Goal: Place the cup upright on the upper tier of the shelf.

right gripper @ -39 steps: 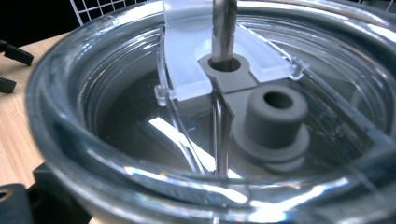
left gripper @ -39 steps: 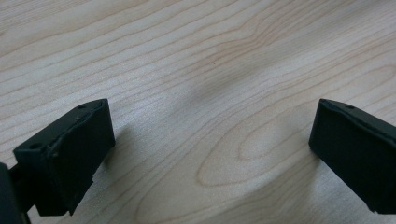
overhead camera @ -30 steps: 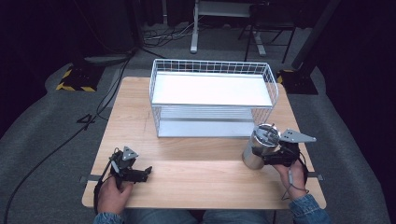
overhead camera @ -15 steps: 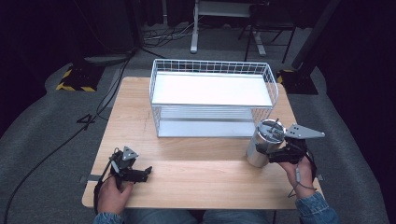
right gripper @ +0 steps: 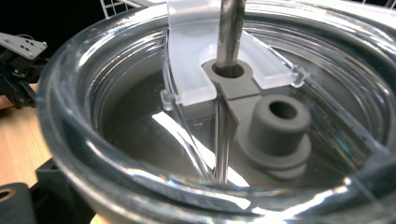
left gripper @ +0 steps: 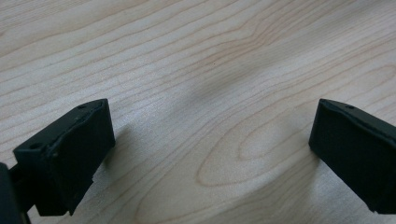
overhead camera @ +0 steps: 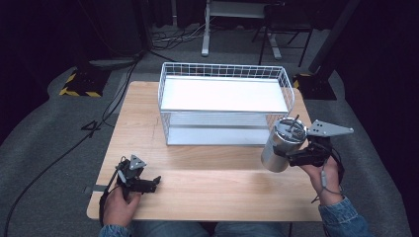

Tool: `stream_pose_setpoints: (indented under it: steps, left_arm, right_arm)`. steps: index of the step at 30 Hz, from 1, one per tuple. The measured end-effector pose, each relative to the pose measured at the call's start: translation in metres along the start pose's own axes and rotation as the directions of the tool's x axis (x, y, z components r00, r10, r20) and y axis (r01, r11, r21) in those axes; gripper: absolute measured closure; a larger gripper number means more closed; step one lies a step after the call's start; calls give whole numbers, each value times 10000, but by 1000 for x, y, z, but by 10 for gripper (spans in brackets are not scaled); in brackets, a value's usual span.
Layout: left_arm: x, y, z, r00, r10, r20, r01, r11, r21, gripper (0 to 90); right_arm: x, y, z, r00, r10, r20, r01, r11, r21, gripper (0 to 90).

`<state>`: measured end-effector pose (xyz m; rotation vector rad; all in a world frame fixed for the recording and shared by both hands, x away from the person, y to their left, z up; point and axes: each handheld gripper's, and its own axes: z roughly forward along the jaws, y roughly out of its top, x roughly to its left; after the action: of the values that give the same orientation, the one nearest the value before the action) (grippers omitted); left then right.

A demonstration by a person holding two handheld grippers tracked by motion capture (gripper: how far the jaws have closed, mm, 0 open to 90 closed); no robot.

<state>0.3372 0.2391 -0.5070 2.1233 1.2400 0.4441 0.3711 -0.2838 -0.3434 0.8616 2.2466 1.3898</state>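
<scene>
Table (overhead camera: 212,148) of pale wood carries a white wire basket (overhead camera: 225,106) along its far half, a two-level one with a flat white shelf on top and a second level beneath. At the near right, just in front of the basket's right corner, a steel tumbler (overhead camera: 280,145) is tilted, its top leaning toward the far right and its base angled down toward the table; whether the base touches the wood cannot be told from the high view. Right tongs (overhead camera: 296,155) pinch the tumbler on its side below the rim, with the grey plate sticking out to the right above the hand. In the right gripper view the tumbler's clear lid (right gripper: 224,116) sits very close, with a metal straw (right gripper: 229,37) passing through a grey stopper and a second grey plug just beside it. Left tongs (overhead camera: 150,182) rest at the near left of the table, well apart from the tumbler; in the left gripper view they stand spread wide over bare wood, holding nothing.
</scene>
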Motion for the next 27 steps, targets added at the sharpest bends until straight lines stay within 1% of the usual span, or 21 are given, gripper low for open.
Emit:
stream_pose_setpoints:
  steps: [5,11,17,19,21,27]
  left_arm:
    - [0,0,0,10000,3,-1,-3,10000,1,6]
    - [0,0,0,10000,-3,3,3,10000,1,6]
    - [0,0,0,10000,-17,-12,17,10000,-10,6]
    - [-1,-1,0,10000,-45,-30,45,10000,2,6]
    - [-1,-1,-1,10000,-83,-52,83,10000,4,5]
    - [-2,-2,-1,9997,-201,-137,201,9998,-20,6]
  right_arm:
    - [1,15,-4,10000,-31,-16,31,10000,-16,37]
    - [1,36,-10,9999,-68,-123,67,9999,-105,37]
    - [0,57,-14,9998,-136,-167,130,9993,-347,37]
    - [-1,64,-14,9996,-38,-278,26,9992,-409,37]
    - [-2,72,-14,9994,-39,-354,22,9989,-474,37]
    - [-2,94,-12,9992,-259,-292,242,9981,-563,38]
